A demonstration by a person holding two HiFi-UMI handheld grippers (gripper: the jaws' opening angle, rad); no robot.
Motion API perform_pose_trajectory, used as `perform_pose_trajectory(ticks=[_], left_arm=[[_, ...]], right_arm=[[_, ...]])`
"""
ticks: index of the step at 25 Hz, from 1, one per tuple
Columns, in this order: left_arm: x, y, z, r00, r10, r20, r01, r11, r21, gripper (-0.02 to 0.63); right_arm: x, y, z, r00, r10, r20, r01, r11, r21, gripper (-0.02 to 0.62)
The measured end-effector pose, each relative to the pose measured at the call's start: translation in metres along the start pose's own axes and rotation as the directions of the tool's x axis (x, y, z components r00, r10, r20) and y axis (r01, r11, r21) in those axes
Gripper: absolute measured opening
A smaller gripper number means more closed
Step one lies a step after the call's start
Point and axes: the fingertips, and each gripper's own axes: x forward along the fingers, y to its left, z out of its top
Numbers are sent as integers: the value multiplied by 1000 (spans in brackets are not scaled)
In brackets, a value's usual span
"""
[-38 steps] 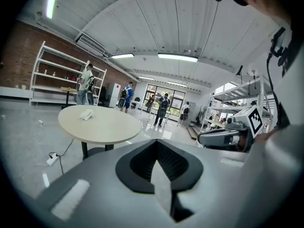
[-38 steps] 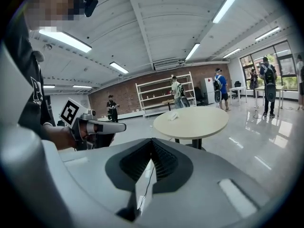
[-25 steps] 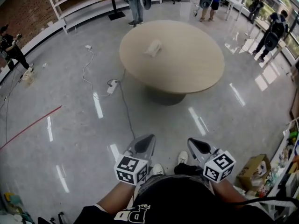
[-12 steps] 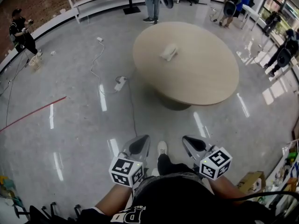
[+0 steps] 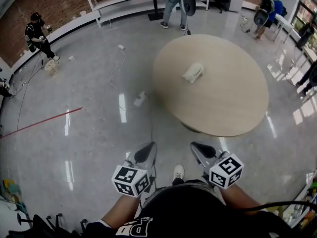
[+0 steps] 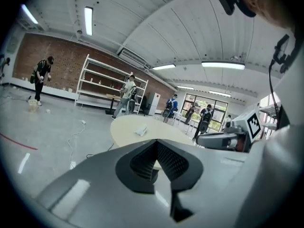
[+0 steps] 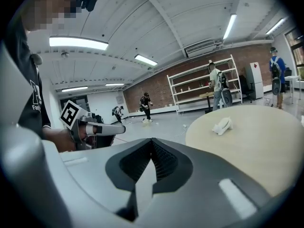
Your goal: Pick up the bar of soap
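Left gripper [image 5: 144, 152] and right gripper [image 5: 202, 149] jaws are closed, empty; reach the surface [image 5: 223, 100], then open over the bar of soap [image 5: 193, 72].

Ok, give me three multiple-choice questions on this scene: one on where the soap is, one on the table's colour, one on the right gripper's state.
1. Where is the soap?
A. in a basket
B. on the table
C. in a sink

2. What colour is the table's top?
A. beige
B. black
C. red

3. How is the right gripper?
A. wide open
B. shut on the soap
C. shut, with nothing in it

Answers:
1 B: the soap lies on the table's top in the head view.
2 A: the round top is a pale beige.
3 C: the right gripper view shows its jaws together with nothing between them, and the soap lies far off on the table.
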Motion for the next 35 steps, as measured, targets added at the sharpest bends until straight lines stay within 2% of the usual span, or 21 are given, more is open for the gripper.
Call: perform_pose_trajectory(ticks=[8, 11, 17, 28, 35], left_arm=[[75, -5, 34, 1000, -22, 19, 21, 998, 66, 8], [92, -9, 34, 999, -28, -16, 28, 998, 55, 8], [124, -3, 35, 996, -36, -87, 44, 995, 85, 8], [173, 20, 43, 980, -126, -151, 146, 980, 132, 8], [233, 57, 62, 958, -227, -176, 251, 959, 130, 8]], right_arm=[[13, -72, 26, 999, -18, 51, 19, 1000, -8, 6], [15, -89, 29, 999, -21, 49, 20, 1000, 16, 6], [21, -122, 30, 996, -52, 66, 48, 997, 58, 6], [48, -157, 20, 989, -142, 45, 136, 984, 117, 6], [86, -196, 39, 967, -252, 26, 247, 961, 126, 6]])
